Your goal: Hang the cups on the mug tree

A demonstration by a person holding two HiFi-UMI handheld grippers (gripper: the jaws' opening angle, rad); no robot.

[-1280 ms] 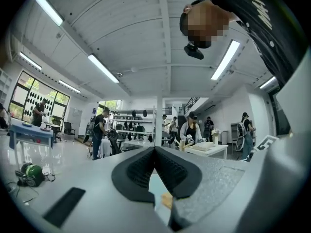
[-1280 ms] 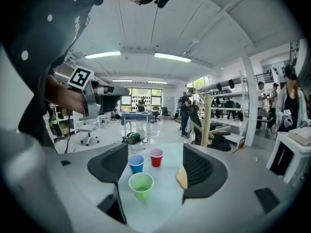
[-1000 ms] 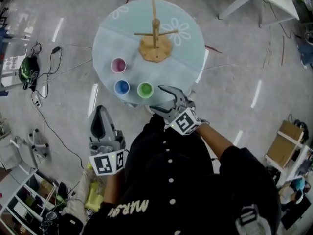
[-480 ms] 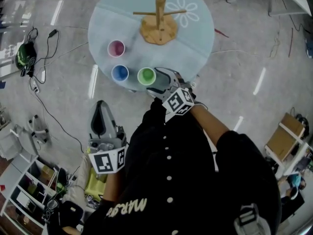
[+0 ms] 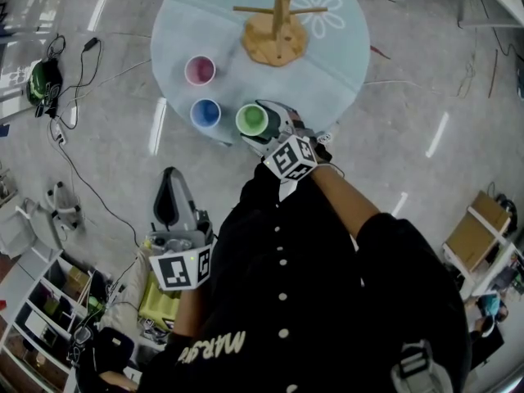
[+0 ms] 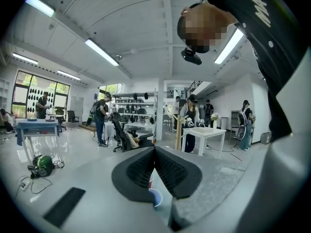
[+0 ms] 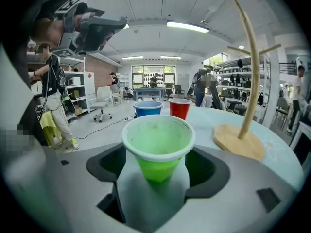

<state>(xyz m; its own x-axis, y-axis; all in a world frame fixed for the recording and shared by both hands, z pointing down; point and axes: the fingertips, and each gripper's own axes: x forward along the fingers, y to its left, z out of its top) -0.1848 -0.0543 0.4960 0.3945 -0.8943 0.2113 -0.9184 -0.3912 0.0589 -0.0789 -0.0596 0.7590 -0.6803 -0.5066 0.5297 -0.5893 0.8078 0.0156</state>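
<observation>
At the near edge of the round pale-blue table (image 5: 327, 64), a green cup (image 5: 251, 120), upright and mouth up, between the spread jaws of the right tool (image 5: 264, 124). Released, that tool: one dark pad on each side of the cup's lower body, a thin gap on both sides in the right gripper view, no squeeze on the plastic. Just left of the green cup, a blue cup (image 5: 205, 113), also upright near the table's edge. Farther in behind the blue one, a red cup (image 5: 200, 70), pinkish inside from above. All three on the table top, close together but apart from one another. On the far half of the table, the wooden mug tree (image 5: 280, 19): flat round base, upright post, thin pegs out to the sides. Beside the tree, white flower outlines (image 5: 321, 19) printed on the table's surface. Down by the person's body, off the table and over the floor (image 5: 426, 121), the left tool (image 5: 168, 180), marker cube toward the head camera. Clenched and empty: in the left gripper view, ribbed black pads pressed together at the tips, with only slivers of the blue and red cups visible below them on the table beyond. Across the lower head view, the person's black buttoned shirt (image 5: 303, 301). On the floor at the left, loose cables (image 5: 82, 80).
</observation>
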